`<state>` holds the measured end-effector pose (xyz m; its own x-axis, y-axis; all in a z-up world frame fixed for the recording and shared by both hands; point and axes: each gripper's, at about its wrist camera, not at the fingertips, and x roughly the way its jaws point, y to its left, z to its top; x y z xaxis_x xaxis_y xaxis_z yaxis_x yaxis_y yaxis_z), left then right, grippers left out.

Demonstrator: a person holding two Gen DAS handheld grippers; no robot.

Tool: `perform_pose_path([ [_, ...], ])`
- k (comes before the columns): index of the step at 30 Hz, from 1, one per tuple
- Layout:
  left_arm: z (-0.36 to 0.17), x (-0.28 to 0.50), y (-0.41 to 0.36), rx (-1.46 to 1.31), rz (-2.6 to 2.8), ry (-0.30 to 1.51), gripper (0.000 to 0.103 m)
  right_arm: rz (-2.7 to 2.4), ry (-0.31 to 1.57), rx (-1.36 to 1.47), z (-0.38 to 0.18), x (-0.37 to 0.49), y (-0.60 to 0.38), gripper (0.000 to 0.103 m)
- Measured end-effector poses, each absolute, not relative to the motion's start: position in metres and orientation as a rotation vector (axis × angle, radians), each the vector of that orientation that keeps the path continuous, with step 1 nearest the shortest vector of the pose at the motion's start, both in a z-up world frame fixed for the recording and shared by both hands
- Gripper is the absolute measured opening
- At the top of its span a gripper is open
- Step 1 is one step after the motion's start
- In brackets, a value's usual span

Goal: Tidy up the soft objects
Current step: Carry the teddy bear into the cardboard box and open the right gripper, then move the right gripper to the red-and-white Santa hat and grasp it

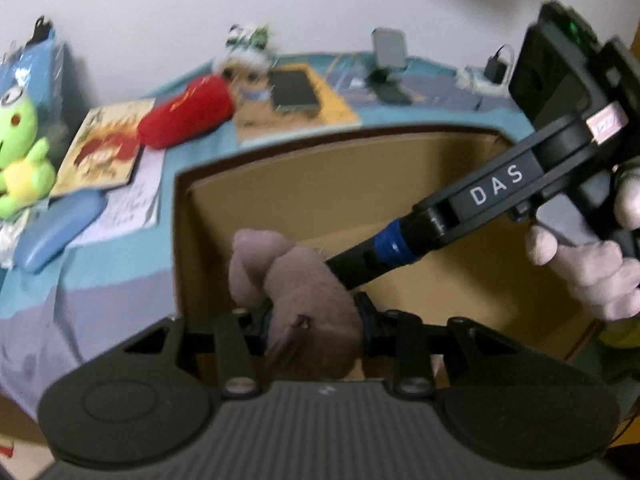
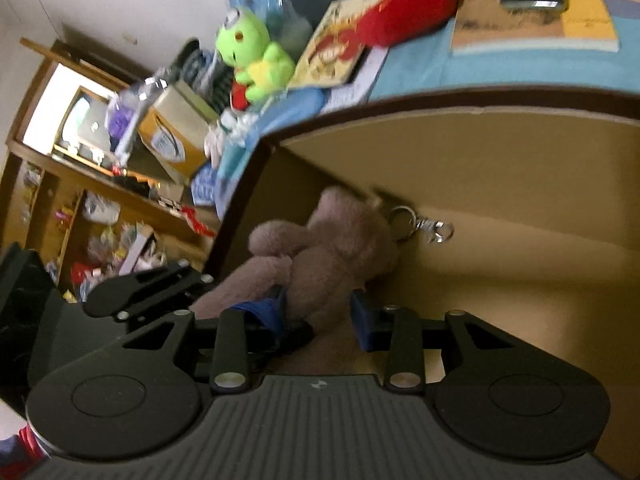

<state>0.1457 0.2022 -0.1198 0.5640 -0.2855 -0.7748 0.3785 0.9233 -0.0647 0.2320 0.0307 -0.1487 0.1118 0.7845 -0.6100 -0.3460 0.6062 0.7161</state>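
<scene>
Gripping one brown plush toy (image 1: 308,312) together, left gripper (image 1: 316,320) and right gripper (image 2: 320,312) hang over the cardboard box (image 1: 400,184).

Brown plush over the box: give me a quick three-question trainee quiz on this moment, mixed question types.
1. True or false: both the left tool and the right tool are shut on the brown plush.
2. What hangs from the plush? A) ribbon B) metal key ring C) price tag
3. Name the soft toy lying between the green frog plush and the cardboard box, partly on a picture book.

Key: 1 true; 2 B, the key ring; 3 the red plush.
</scene>
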Motion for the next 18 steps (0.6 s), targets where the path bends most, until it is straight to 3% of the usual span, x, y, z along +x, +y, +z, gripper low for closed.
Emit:
perform_pose_path([
  [2, -0.123, 0.142, 0.207, 0.133, -0.38, 0.879, 0.035, 0.87, 1.215, 0.45, -0.151, 0.234, 0.032, 0.022],
  [3, -0.123, 0.143, 0.207, 0.136, -0.375, 0.884, 0.045, 0.866, 1.227, 0.442, -0.152, 0.235, 0.03, 0.022],
  [4, -0.121, 0.138, 0.21, 0.137, -0.375, 0.883, 0.065, 0.86, 1.238, 0.438, -0.153, 0.235, 0.031, 0.023],
  [5, -0.119, 0.138, 0.209, 0.129, -0.388, 0.886, 0.068, 0.851, 1.254, 0.433, -0.153, 0.235, 0.028, 0.023],
  [10, -0.112, 0.124, 0.201, 0.152, -0.403, 0.908, 0.067, 0.859, 1.22, 0.493, -0.142, 0.229, 0.018, 0.024],
  [18, -0.073, 0.087, 0.207, 0.106, -0.35, 0.847, 0.067, 0.887, 0.991, 0.635, -0.102, 0.188, -0.026, 0.024],
])
